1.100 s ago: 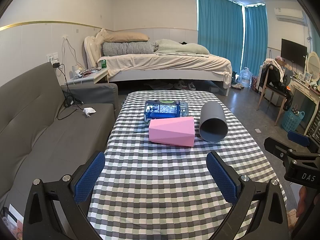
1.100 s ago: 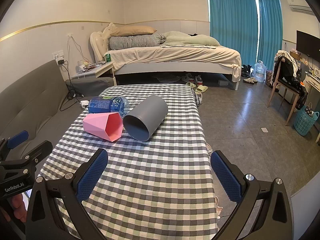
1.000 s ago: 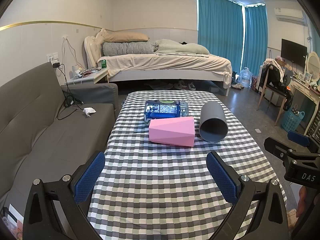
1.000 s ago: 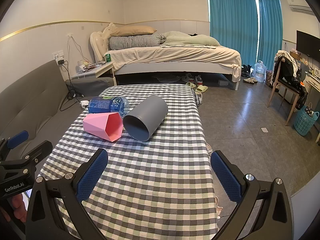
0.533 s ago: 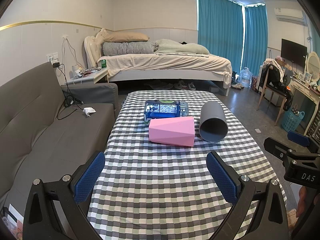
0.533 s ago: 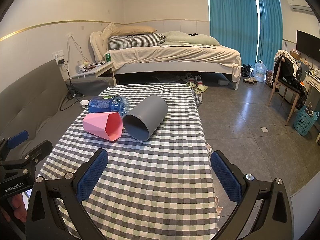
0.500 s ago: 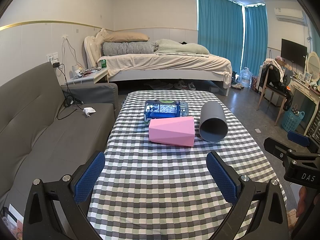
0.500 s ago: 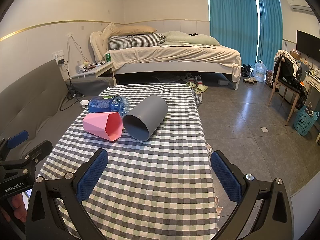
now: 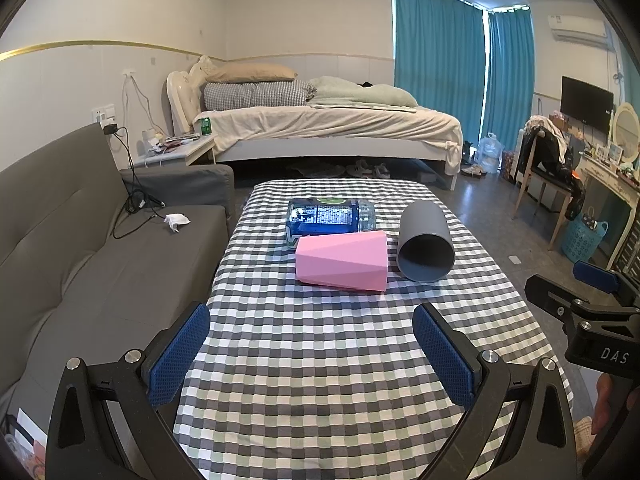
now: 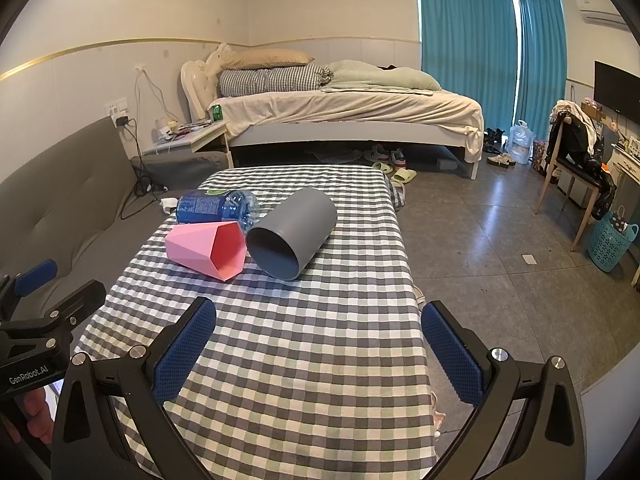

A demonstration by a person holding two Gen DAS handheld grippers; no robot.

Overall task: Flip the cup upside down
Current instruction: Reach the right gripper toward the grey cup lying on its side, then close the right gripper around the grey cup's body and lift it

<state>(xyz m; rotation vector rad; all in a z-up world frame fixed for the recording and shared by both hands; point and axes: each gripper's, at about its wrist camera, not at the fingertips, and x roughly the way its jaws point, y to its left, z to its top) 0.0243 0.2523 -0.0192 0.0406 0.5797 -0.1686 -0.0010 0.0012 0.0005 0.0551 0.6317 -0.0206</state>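
At the far left a grey sofa (image 9: 92, 240) runs along the left edge of the tabletop (image 9: 320, 360), which is covered in a grey, green and white checked cloth. The left hand-held gripper (image 9: 312, 354) hovers over the near part of that cloth, released, its blue pads (image 9: 180, 354) spread wide with nothing between them.

Farther in, three things lie on their sides near the middle of the tabletop. A blue-labelled plastic bottle (image 9: 330, 216) lies crosswise at the back. Just in front of it is a pink faceted cup (image 9: 342, 260), its mouth facing right in the left wrist view and its wall touching or nearly touching the bottle. Just to the right of the pink one lies a grey cup (image 9: 424, 240), round, with its open mouth turned toward the near edge. In the right wrist view the rims of the pink faceted cup (image 10: 208, 248) and the grey cup (image 10: 294, 234) are very close; whether they touch cannot be told.

Bare checked cloth stretches between the cups and both grippers. The grey cup lies short of the tabletop's right edge, beyond which the tiled floor (image 10: 500, 240) is open.

The right hand-held gripper (image 10: 318, 354) is also released, pads far apart, above the near right part of the tabletop.
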